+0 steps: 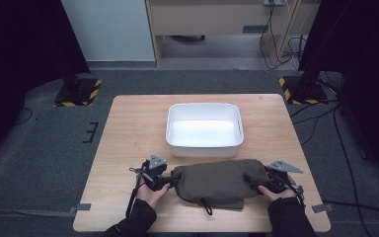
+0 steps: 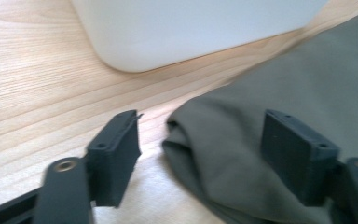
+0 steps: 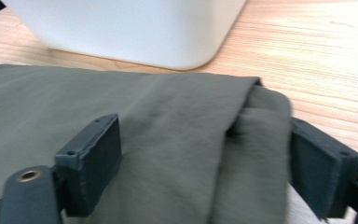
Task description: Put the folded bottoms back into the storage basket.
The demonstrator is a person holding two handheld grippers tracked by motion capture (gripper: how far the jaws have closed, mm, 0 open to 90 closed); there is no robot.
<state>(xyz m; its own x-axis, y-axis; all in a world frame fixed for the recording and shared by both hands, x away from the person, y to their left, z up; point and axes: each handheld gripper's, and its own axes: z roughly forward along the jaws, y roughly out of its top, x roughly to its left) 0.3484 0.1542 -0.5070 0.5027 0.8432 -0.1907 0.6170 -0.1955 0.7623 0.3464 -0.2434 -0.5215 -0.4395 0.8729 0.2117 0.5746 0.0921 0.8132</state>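
The table (image 1: 128, 128) is pale wood with a fine straight grain and a smooth, slightly shiny finish. At 12 o'clock on it, the white bin (image 1: 205, 129) looks like smooth plastic with a soft gloss. At 6 o'clock, the olive bag (image 1: 217, 181) is matt woven cloth, softly creased.

Both my forearms come in low from the near edge, dark sleeves showing. My left hand (image 1: 152, 193) holds the left gripper (image 1: 164, 181) with its jaws spread wide apart. My right hand (image 1: 274, 190) holds the right gripper (image 1: 260, 181), jaws wide open too, the two pointing inward at each other.
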